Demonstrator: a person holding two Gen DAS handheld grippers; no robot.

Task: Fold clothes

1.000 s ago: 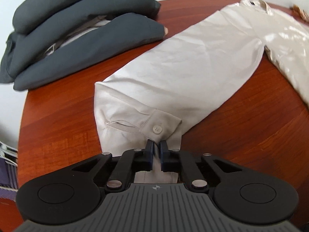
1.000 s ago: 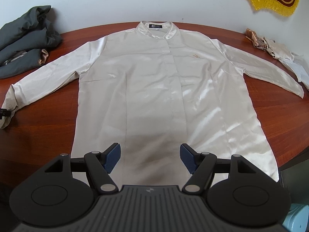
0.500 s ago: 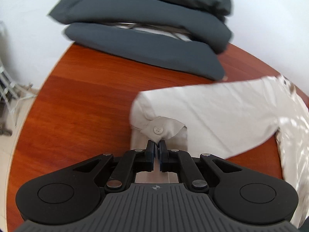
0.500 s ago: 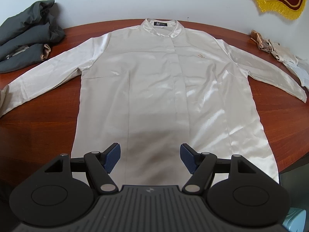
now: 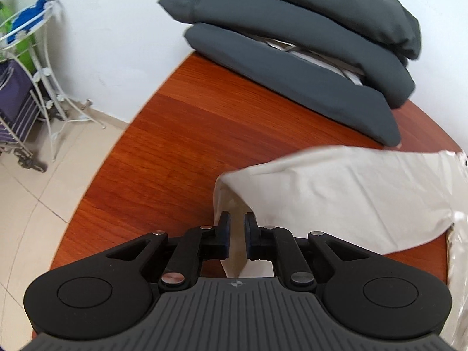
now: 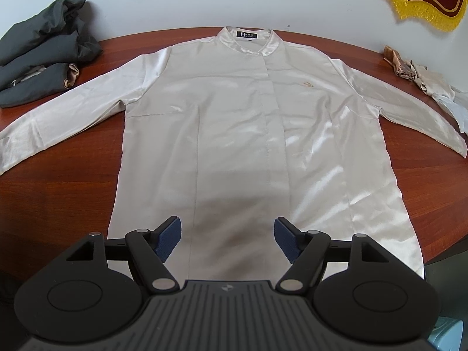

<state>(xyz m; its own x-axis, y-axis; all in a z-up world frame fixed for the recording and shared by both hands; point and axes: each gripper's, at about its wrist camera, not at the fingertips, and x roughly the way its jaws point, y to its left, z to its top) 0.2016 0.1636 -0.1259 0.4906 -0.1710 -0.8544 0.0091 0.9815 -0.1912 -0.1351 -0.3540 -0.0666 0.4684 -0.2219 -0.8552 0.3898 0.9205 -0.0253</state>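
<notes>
The cream shirt (image 6: 234, 134) lies flat on its back on the round wooden table (image 6: 58, 193). Its collar (image 6: 245, 38) points to the far edge, by the wall. Its bottom hem is at the near edge. So the long way of the body runs from near to far.

The sleeve (image 5: 345, 193) on the left runs out sideways toward the left edge of the table. Its long way goes across, from the shoulder to the cuff. The cuff end sits right between the jaws of the left gripper (image 5: 237, 235). The jaws are close together with only a thin gap, and the cloth is in that gap. I think they are pinching it, and the end looks lifted a little.

The right gripper (image 6: 227, 238) hangs over the hem with its jaws wide apart, holding nothing.

The left one is much nearer the sleeve. The body lies to its right, so I think the sleeve must go that way, across the chest.

A pile of dark clothes (image 5: 307, 46) sits at the far left edge, near the sleeve.
</notes>
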